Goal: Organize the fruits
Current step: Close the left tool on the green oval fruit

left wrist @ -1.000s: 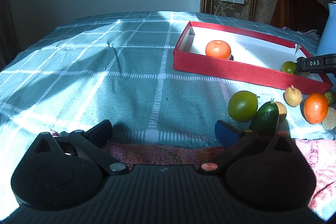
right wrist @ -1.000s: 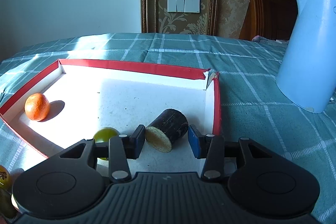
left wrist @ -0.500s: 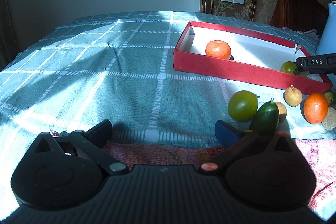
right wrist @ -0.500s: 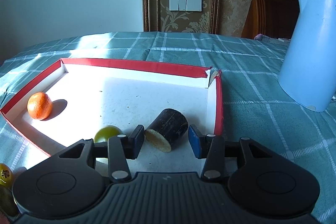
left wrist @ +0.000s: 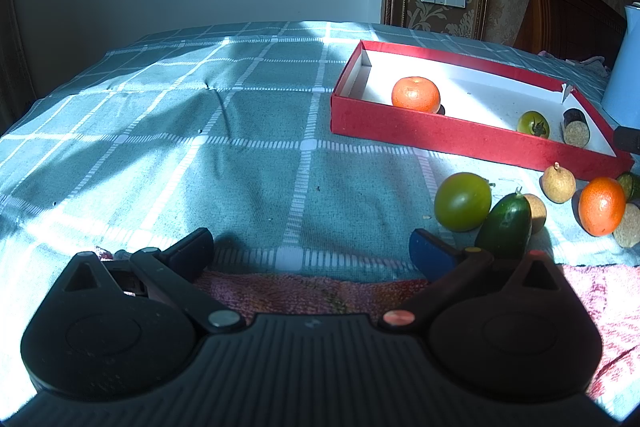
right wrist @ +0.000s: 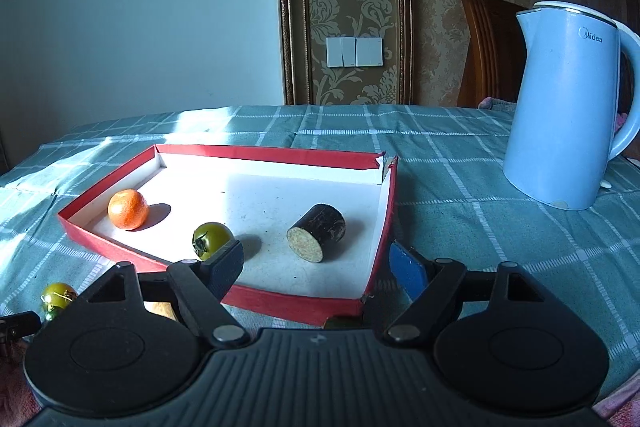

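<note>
A red box (right wrist: pixel 280 301) with a white floor holds an orange (right wrist: pixel 128 209), a small green tomato (right wrist: pixel 210 239) and a dark cut cylinder piece (right wrist: pixel 318 233). My right gripper (right wrist: pixel 316 265) is open and empty, raised above the box's near wall. My left gripper (left wrist: pixel 310 253) is open and empty, low over the cloth. To its right lie a green tomato (left wrist: pixel 462 201), a cucumber (left wrist: pixel 506 227), a longan (left wrist: pixel 558 183), an orange (left wrist: pixel 602 205) and other small pieces. The box shows in the left wrist view (left wrist: pixel 440 135) too.
A light blue electric kettle (right wrist: pixel 568 107) stands right of the box. The table has a teal checked cloth (left wrist: pixel 200 147). A pink towel (left wrist: pixel 312 291) lies at its near edge. A wooden chair (right wrist: pixel 492 55) stands behind the table.
My right gripper has opened wide, let go of the cut cylinder piece in the box, and pulled back and up. The left gripper has not moved.
</note>
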`<state>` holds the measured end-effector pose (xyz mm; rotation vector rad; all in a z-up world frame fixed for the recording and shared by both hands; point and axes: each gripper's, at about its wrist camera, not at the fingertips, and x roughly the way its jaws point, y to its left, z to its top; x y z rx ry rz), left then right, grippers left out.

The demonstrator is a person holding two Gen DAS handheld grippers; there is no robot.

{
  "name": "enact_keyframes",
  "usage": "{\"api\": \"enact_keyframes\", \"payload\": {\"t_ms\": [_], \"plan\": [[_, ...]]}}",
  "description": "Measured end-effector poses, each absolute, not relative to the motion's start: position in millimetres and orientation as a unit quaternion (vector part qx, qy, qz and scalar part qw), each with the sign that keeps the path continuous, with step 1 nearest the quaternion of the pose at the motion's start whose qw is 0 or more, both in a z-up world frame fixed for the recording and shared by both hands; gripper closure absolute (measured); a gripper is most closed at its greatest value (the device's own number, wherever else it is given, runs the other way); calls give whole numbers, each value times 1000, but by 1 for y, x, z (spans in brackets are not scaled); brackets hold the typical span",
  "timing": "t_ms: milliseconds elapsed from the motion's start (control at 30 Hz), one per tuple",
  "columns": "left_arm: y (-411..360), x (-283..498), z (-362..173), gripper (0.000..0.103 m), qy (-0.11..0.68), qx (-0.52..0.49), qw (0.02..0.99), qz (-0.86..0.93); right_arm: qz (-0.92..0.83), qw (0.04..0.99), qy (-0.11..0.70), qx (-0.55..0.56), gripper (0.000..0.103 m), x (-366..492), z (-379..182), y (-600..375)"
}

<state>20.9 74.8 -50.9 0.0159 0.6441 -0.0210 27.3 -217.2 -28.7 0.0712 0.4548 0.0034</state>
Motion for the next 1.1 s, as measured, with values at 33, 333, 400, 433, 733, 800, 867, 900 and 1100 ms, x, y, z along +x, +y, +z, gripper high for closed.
{"api": "enact_keyframes", "payload": {"t_ms": [33,333,400,433,733,800,867,900,1100], "plan": [[75,21,-51,0,317,8,948,-10,10,975,218,37,23,18,-29,-219],[75,16,-50,0,312,3,950,-10,2,983,182,31,23,-22,-34,-224],[75,7,-45,0,299,-16,954,-10,-5,983,182,22,23,-23,-36,-223],[74,3,-42,0,294,-24,955,-13,-6,983,182,21,23,-25,-37,-224],[31,-18,-21,2,262,8,963,-65,-3,981,184,58,23,-34,-42,-234],[20,-19,-23,9,261,28,962,-70,-13,981,179,74,23,-35,-43,-239],[12,-17,-26,17,270,36,959,-78,-14,978,189,86,23,-32,-44,-243],[10,-16,-28,18,274,36,958,-81,-17,978,190,89,23,-32,-44,-244],[-3,-15,-34,21,273,43,956,-100,-22,976,196,93,22,-30,-45,-245]]}}
